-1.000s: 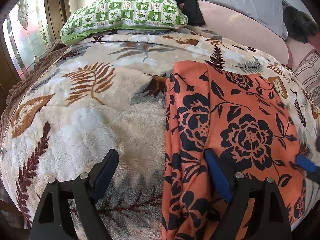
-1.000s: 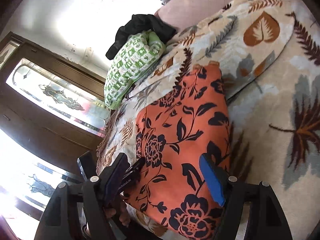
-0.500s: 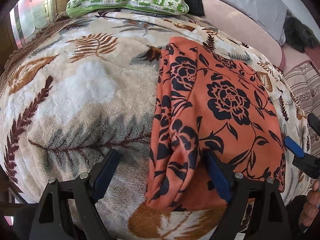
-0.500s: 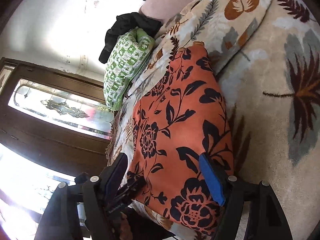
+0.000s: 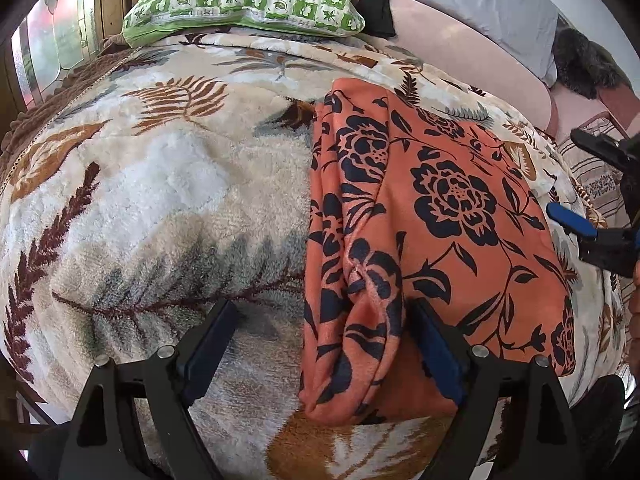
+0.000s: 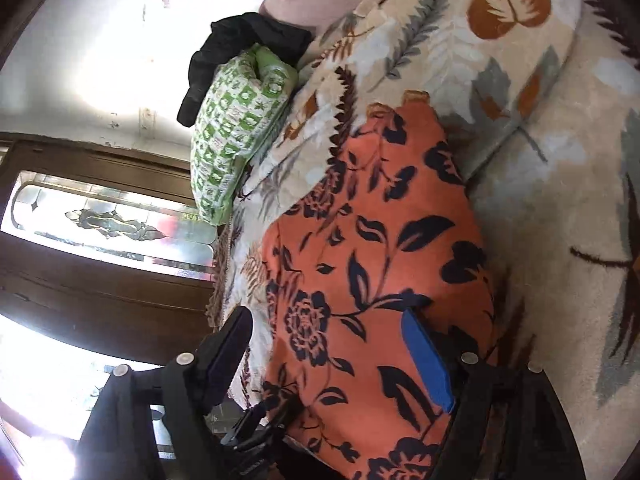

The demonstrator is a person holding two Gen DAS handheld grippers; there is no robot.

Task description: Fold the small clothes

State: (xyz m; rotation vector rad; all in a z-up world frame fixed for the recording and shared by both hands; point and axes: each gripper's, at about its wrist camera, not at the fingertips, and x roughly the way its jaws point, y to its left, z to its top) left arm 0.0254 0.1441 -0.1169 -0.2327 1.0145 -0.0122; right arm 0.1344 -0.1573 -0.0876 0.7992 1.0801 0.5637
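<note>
The orange floral garment [image 5: 432,232] lay on the leaf-print blanket [image 5: 160,200], near the bed's front edge, already doubled lengthwise with its left side bunched, while the left gripper [image 5: 320,344] and right gripper [image 6: 332,356] both stood spread and empty, so crosswise folds seemingly remained.
</note>
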